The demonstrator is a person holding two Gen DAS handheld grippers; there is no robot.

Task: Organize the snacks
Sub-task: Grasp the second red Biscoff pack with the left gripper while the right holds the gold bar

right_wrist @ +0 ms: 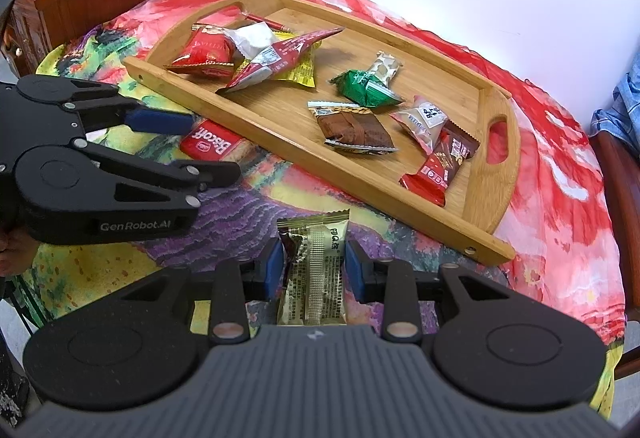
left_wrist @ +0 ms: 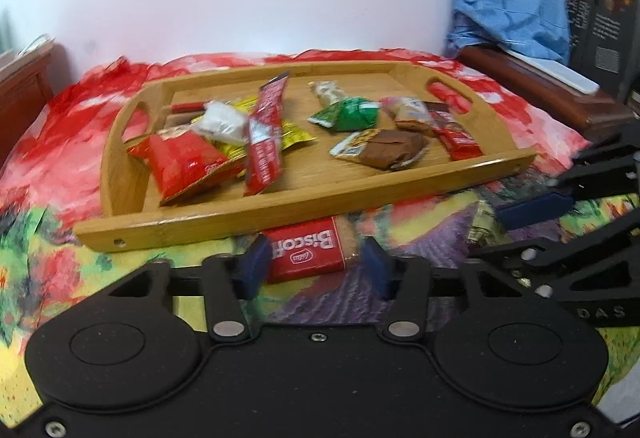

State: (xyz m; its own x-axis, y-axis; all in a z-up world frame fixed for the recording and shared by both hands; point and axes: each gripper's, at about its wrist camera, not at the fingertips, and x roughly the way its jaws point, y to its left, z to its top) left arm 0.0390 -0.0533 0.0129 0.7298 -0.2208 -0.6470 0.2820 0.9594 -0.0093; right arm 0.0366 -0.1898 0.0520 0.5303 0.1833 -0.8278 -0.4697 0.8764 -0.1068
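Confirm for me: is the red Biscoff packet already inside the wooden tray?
No, the Biscoff packet lies on the cloth just outside the wooden tray, between the left tongs.

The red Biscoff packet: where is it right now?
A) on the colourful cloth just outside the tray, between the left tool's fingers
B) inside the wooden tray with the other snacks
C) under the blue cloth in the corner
A: the red Biscoff packet lies on the cloth in front of the wooden tray, between the two fingers of the left tool.
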